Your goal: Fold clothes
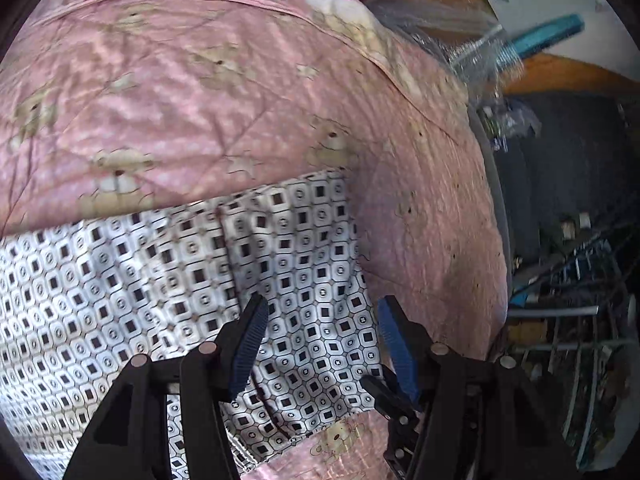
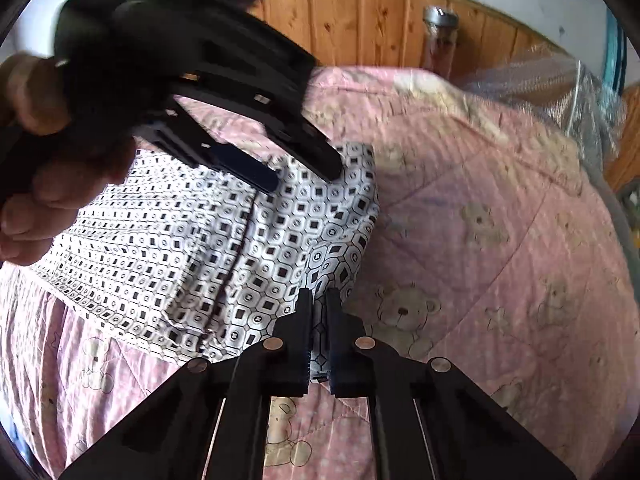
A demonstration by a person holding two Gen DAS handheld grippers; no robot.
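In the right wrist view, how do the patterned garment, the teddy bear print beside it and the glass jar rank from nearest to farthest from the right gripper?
1. Patterned garment: pinched in the right gripper.
2. Teddy bear print: just right, on the pink quilt.
3. Glass jar: far, by the wooden headboard.

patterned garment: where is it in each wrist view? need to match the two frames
Left wrist: the patterned garment fills the lower left and centre, under the open left tongs.
Right wrist: it lies centre-left; the right tongs pinch its near corner, with the left tongs above its far edge.
Shared landmark: the pink teddy-bear quilt under the garment.
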